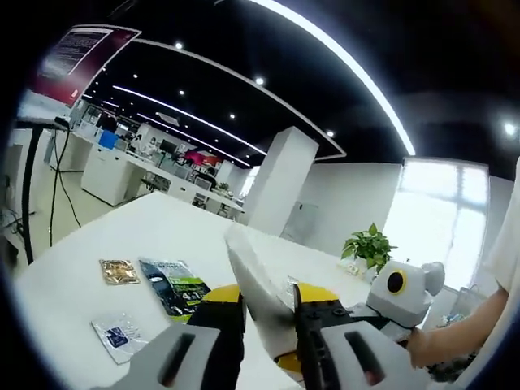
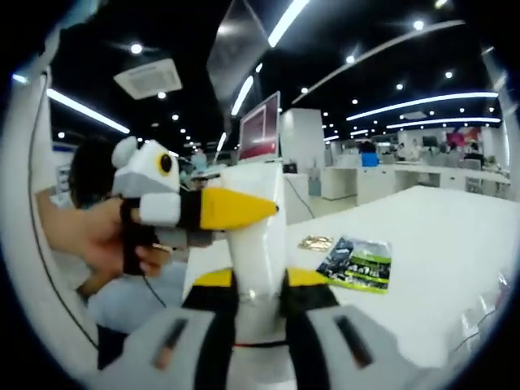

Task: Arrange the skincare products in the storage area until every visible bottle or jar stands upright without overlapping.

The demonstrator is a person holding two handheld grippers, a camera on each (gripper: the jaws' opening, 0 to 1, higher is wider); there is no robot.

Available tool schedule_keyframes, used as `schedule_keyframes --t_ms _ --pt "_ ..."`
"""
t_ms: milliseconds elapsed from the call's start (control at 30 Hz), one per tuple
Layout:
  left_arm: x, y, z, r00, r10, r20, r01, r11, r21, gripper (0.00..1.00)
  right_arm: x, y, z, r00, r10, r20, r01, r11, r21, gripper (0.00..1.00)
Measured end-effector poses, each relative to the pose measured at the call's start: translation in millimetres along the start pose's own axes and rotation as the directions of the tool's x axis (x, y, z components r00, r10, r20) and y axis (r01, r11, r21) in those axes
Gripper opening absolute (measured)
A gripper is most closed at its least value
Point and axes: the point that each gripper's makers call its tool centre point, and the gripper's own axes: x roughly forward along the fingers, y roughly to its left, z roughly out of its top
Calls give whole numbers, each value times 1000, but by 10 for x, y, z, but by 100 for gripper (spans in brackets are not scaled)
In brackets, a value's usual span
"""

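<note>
White squeeze tube of skincare product [image 2: 256, 236], smooth plastic with a flat crimped end, held off the white bench [image 2: 439, 244] between both grippers. Right gripper [image 2: 258, 302] closed around the tube's lower body, black jaws with yellow tips pressed to either side, long axis running straight up from that grip in the right gripper view. Left gripper [image 2: 231, 209] reaching in from the left there, yellow tip touching the tube's upper part; in the left gripper view, left gripper [image 1: 268, 325] clamped on the same tube [image 1: 256, 280], which slants up and leftward to its flattened end. Right gripper [image 1: 398, 296] alongside at the right, in a person's hand [image 1: 431, 345].

Both grippers equally near, since both grip it; bench below and ahead. Probably mid-transfer or straightening, with setting the tube upright on the bench yet to come; narrow base likely to tip.

Glossy dark-green sachet [image 1: 175, 284], small gold foil packet [image 1: 119, 270] and small clear blue-printed packet [image 1: 118, 335] lying flat on the bench, well apart from the tube.
</note>
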Motion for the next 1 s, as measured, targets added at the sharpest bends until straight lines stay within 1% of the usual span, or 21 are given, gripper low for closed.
schedule_keyframes --t_ms 67,167,200,267,367,400,433,467,567,600,667,733,767,833,867,900,933,967,1000 --pt "12 -22 -7 1000 9 4 -9 999 46 21 8 -6 -16 1000 -13 -8 14 1000 20 22" --pt "37 -97 -20 1000 -7 3 7 997 79 16 42 -2 -50 1000 -19 -20 19 1000 17 24" --pt "49 -133 -35 1000 -19 -13 20 989 146 15 46 0 -65 1000 -16 -27 16 1000 22 25" --pt "61 -172 -63 999 -29 -42 39 970 240 14 44 -3 -82 999 -14 -33 15 999 35 26" --pt "79 -196 -87 997 -39 -63 53 966 254 13 37 -25 -105 999 -12 -41 14 999 49 27" --pt "83 -195 -105 996 -43 -73 62 959 276 13 38 -29 -112 999 -12 -44 14 999 51 27" --pt "94 -208 -82 997 -53 -57 69 948 310 13 39 -29 -105 999 -10 -39 12 999 50 27" --pt "83 -216 -108 996 -57 -71 76 950 303 12 33 -27 -108 999 -12 -43 14 999 49 27" --pt "94 -221 -106 995 -59 -82 83 941 329 12 32 -29 -102 999 -13 -45 15 999 51 28" --pt "99 -229 -110 994 -63 -89 90 936 339 12 33 -33 -103 999 -14 -46 16 998 53 28" --pt "111 -249 -124 991 -74 -113 112 919 378 12 24 -38 -106 999 -15 -49 18 998 52 28" --pt "119 -268 -135 989 -85 -125 127 913 389 12 5 -44 -108 999 -15 -50 18 998 52 29" --pt "122 -295 -149 984 -108 -139 155 907 391 12 -10 -45 -109 999 -12 -50 15 999 49 29" --pt "125 -313 -158 980 -127 -154 180 896 406 12 -24 -47 -108 999 -8 -51 10 999 46 29" --pt "128 -335 -170 975 -146 -168 204 886 415 12 -28 -49 -108 999 -4 -54 7 999 38 29" --pt "128 -343 -173 973 -152 -172 212 882 420 12 -37 -47 -106 999 -1 -54 3 999 32 29" --pt "128 -362 -184 968 -168 -186 234 872 430 12 -38 -48 -108 998 1 -55 0 1000 25 29" --pt "132 -367 -183 966 -175 -191 242 874 422 12 -46 -47 -107 998 6 -57 -5 1000 17 29" --pt "132 -380 -188 960 -197 -197 263 877 403 12 -49 -48 -109 998 11 -58 -10 1000 11 30"
